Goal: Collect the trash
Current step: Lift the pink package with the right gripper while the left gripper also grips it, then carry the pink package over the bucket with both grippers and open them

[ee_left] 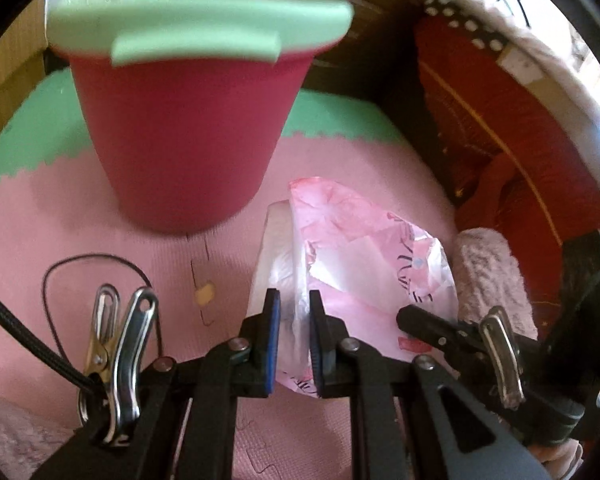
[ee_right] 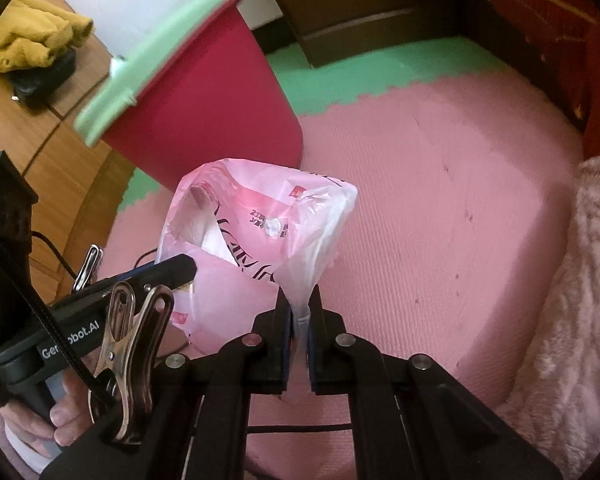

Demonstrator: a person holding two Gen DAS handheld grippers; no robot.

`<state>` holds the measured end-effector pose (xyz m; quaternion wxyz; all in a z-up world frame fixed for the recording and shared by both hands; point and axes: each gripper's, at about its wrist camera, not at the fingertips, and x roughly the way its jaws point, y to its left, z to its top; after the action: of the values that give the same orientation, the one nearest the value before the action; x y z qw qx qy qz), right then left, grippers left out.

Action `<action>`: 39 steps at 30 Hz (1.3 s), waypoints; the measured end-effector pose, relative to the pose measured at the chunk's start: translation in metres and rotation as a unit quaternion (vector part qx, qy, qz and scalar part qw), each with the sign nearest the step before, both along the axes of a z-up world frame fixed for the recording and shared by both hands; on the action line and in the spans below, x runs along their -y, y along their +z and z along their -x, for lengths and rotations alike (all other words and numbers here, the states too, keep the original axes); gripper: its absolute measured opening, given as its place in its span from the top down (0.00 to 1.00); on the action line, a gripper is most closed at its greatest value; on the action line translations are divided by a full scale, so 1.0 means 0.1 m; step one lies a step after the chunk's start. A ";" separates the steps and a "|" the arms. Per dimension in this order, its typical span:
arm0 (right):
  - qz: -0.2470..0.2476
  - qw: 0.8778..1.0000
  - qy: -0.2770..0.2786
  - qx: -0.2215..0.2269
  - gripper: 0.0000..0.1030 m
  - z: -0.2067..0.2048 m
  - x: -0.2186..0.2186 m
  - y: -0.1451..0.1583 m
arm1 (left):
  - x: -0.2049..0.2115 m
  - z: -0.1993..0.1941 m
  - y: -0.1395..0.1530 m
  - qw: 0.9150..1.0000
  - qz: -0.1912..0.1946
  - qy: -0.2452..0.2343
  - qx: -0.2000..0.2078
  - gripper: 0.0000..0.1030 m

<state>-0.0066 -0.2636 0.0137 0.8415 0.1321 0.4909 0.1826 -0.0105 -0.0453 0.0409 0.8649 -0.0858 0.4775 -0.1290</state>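
Observation:
A pink and clear plastic bag [ee_left: 352,248] with printed writing hangs above the pink mat, held from two sides. My left gripper [ee_left: 294,304] is shut on one edge of the bag. My right gripper [ee_right: 299,306] is shut on a gathered clear corner of the same bag [ee_right: 260,216]. In the right wrist view the left gripper [ee_right: 180,270] reaches in from the left, against the bag. The right gripper [ee_left: 404,316] shows at the bag's right side in the left wrist view. A red bin [ee_left: 188,132] with a pale green lid [ee_left: 196,20] stands just behind the bag; its lid is on.
The floor is a pink foam mat [ee_right: 440,184] with a green strip [ee_right: 340,76] behind. A fluffy pink blanket [ee_right: 580,300] lies right, red fabric [ee_left: 500,120] beyond it. A wooden drawer unit [ee_right: 360,4], a yellow cloth [ee_right: 32,40] and a black cable [ee_left: 92,260] lie around.

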 end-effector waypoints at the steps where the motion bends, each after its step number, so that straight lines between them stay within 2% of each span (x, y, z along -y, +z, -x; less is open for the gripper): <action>1: -0.002 1.000 -0.001 0.009 0.93 0.03 0.00 0.07 | 0.00 0.02 0.07 1.000 0.002 0.000 0.009 0.87; 11: -0.005 0.997 0.004 0.080 0.93 0.11 -0.09 0.76 | -0.11 0.20 0.89 0.995 0.013 0.007 0.103 0.87; 20: 0.004 0.991 0.026 0.134 0.93 -0.14 -0.34 1.35 | -0.39 -0.08 1.38 0.988 0.014 0.037 0.149 0.87; 25: 0.004 0.987 0.029 0.159 0.93 -0.39 -0.57 1.52 | -0.53 -0.39 1.50 0.985 0.012 0.055 0.165 0.87; 30: 0.001 0.985 0.024 0.173 0.92 -0.76 -0.78 1.55 | -0.64 -0.73 1.53 0.983 -0.001 0.072 0.168 0.87; 37: 0.029 0.981 0.026 0.188 0.92 -1.21 -1.08 1.46 | -0.77 -1.21 1.37 0.984 -0.017 0.102 0.145 0.87; 39: 0.036 0.980 0.025 0.193 0.89 -1.30 -1.14 1.44 | -0.81 -1.29 1.32 0.985 -0.013 0.108 0.137 0.87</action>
<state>0.1234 -0.1495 0.1579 0.9198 0.0515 0.3289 0.2078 0.1189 0.0357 0.1733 0.9321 -0.1073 0.3436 -0.0394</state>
